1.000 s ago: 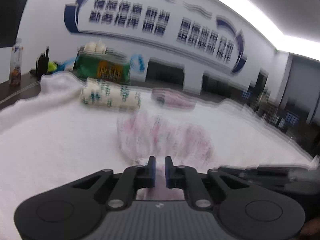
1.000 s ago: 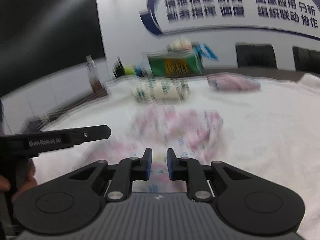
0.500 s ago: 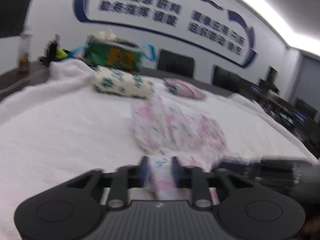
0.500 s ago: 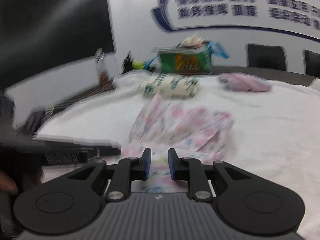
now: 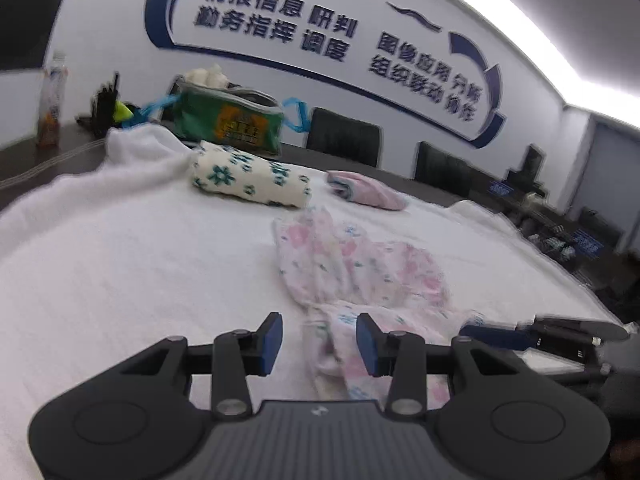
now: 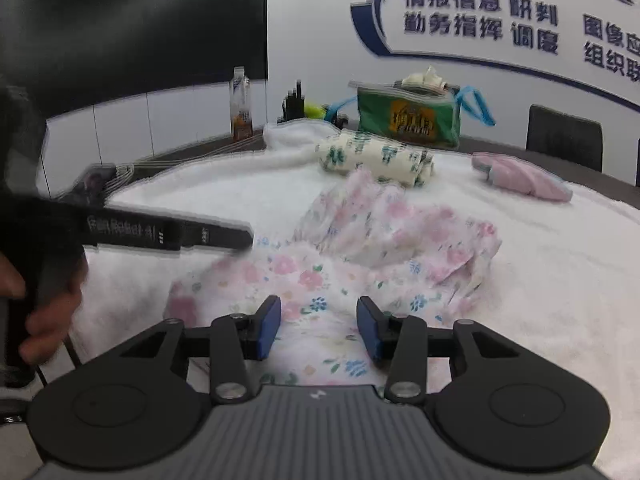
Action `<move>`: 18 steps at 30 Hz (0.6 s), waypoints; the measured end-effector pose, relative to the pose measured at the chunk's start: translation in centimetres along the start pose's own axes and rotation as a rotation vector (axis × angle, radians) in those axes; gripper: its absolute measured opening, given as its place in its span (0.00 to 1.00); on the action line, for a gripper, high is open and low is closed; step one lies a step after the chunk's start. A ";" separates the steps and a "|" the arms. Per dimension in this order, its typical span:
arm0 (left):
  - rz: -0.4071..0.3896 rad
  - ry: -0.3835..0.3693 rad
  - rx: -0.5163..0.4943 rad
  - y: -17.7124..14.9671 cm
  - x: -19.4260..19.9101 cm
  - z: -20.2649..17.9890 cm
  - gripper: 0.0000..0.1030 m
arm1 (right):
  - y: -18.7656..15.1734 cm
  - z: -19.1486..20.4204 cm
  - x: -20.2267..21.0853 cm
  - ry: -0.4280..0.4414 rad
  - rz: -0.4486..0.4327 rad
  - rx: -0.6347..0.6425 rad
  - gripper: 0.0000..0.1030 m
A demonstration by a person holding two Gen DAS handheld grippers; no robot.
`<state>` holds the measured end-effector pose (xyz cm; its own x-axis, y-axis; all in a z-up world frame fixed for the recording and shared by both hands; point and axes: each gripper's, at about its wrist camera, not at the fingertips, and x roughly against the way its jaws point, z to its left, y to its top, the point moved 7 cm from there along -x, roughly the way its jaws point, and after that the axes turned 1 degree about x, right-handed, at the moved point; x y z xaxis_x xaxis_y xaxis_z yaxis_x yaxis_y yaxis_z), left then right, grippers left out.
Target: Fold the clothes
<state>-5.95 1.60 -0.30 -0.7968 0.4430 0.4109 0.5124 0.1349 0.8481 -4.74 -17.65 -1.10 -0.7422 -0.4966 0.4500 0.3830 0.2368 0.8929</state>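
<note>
A white garment with pink flowers (image 5: 360, 276) lies crumpled on the white towel-covered table (image 5: 120, 264). Its near edge runs toward me, between the blue pads of my left gripper (image 5: 319, 342), which is open. In the right wrist view the same floral garment (image 6: 380, 248) spreads under my right gripper (image 6: 319, 330), whose jaws also stand apart over the cloth without pinching it. The other hand-held gripper (image 6: 168, 234) shows at the left there, held by a hand (image 6: 44, 316).
Further back lie a rolled cream cloth with green flowers (image 5: 250, 178) and a folded pink garment (image 5: 366, 192). Behind them stand a green bag (image 5: 228, 120), a bottle (image 5: 50, 104) and dark chairs (image 5: 344, 142). The right gripper's body (image 5: 560, 340) is at the right.
Both grippers were shut on the floral garment while moving; now both have opened and the garment rests on the table. The views have tilted down and steadied.
</note>
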 end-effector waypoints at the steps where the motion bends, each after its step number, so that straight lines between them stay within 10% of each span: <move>1: 0.006 -0.031 0.008 -0.2 0.3 0.2 0.48 | 0.2 -0.3 1.1 0.003 -0.031 0.002 0.46; 15: 0.108 -0.226 -0.305 -4.4 0.6 -2.6 0.55 | -5.0 -2.6 5.6 0.111 0.018 0.051 0.56; 18: 0.131 -0.217 -0.330 -4.8 0.0 -2.8 0.44 | -5.3 -2.6 5.1 0.143 0.001 0.032 0.39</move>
<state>-9.33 -1.54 -3.48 -0.6275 0.6189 0.4724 0.4468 -0.2106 0.8695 -9.11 -23.64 -3.62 -0.6548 -0.6099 0.4463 0.3644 0.2626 0.8935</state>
